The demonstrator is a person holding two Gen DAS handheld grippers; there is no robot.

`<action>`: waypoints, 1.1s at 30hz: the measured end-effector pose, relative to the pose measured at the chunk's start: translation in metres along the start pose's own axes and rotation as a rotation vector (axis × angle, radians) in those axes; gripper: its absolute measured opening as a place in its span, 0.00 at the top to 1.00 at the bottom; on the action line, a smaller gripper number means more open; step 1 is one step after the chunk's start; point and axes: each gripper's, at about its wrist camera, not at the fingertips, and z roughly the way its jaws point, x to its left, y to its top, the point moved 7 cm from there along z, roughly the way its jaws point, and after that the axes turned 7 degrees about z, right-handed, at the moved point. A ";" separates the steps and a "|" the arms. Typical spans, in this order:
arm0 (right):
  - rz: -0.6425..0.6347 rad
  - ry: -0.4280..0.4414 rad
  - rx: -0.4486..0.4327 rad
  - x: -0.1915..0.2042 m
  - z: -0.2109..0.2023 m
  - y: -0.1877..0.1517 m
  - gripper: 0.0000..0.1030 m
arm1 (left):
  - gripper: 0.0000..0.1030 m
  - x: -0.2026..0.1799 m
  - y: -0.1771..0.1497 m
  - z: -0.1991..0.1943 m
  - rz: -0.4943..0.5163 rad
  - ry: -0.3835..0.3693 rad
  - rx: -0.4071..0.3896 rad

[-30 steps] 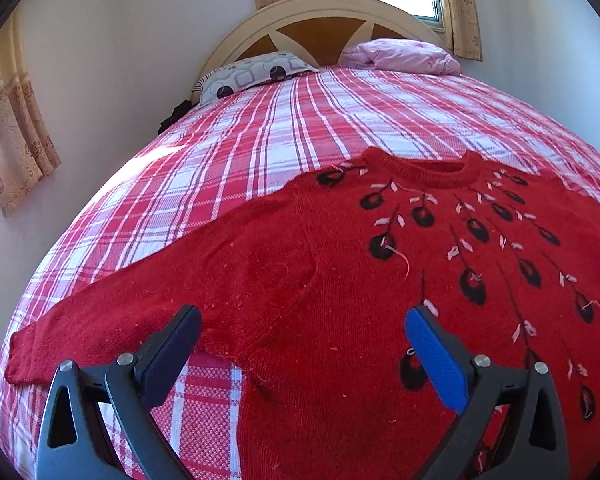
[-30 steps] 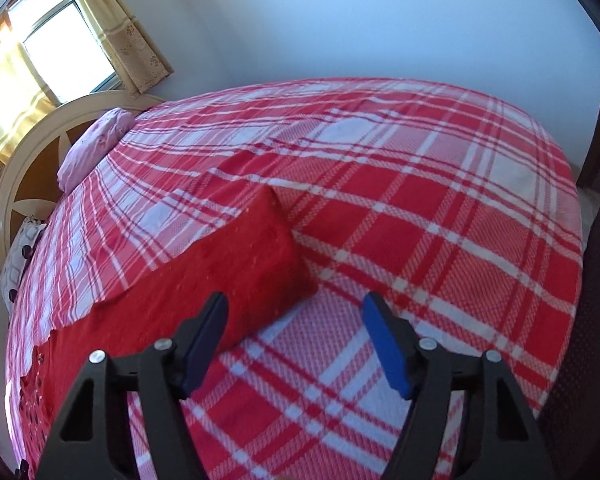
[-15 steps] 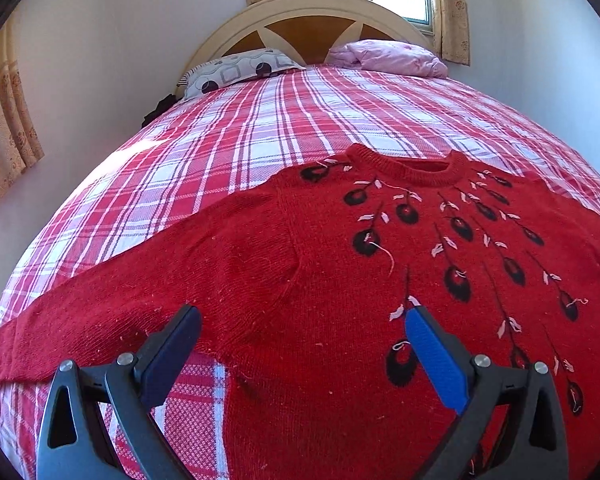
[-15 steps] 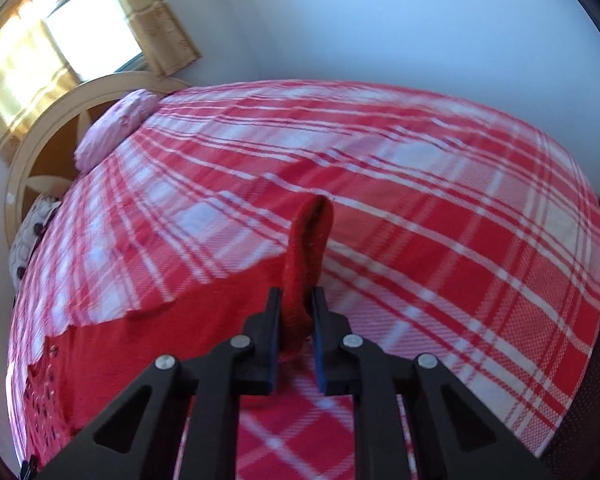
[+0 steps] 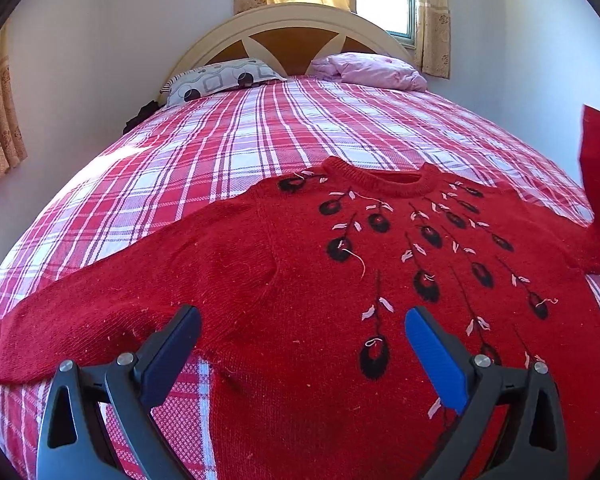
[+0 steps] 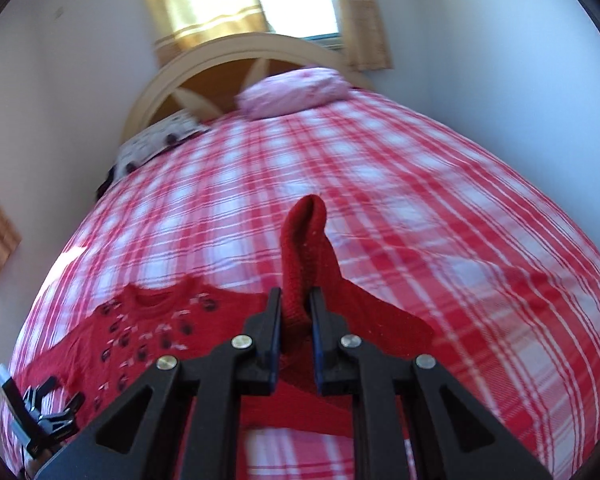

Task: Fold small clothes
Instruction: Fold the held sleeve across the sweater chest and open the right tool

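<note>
A red knit sweater (image 5: 300, 264) with black and white leaf motifs lies face up, spread flat on the plaid bed. My left gripper (image 5: 302, 330) is open and empty, hovering just above the sweater's lower left body near the armpit. My right gripper (image 6: 296, 312) is shut on the cuff end of the sweater's right sleeve (image 6: 304, 240) and holds it lifted off the bed. That raised sleeve also shows at the right edge of the left wrist view (image 5: 598, 184). The sweater's body lies at lower left in the right wrist view (image 6: 152, 332).
The bed has a red and white plaid cover (image 5: 236, 148). A patterned pillow (image 5: 220, 84) and a pink bundle (image 5: 372, 70) lie by the arched headboard (image 5: 300, 28). Walls close in on both sides. The left gripper's body shows in the right wrist view (image 6: 40, 412).
My right gripper shut on the sleeve end, lifted it and swung toward the sweater's body. My left gripper stayed open and shifted slightly over the sweater.
</note>
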 end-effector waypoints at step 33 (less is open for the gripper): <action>-0.081 -0.252 -0.107 -0.074 0.022 -0.088 0.34 | 0.25 -0.140 0.050 0.059 0.067 -0.301 0.151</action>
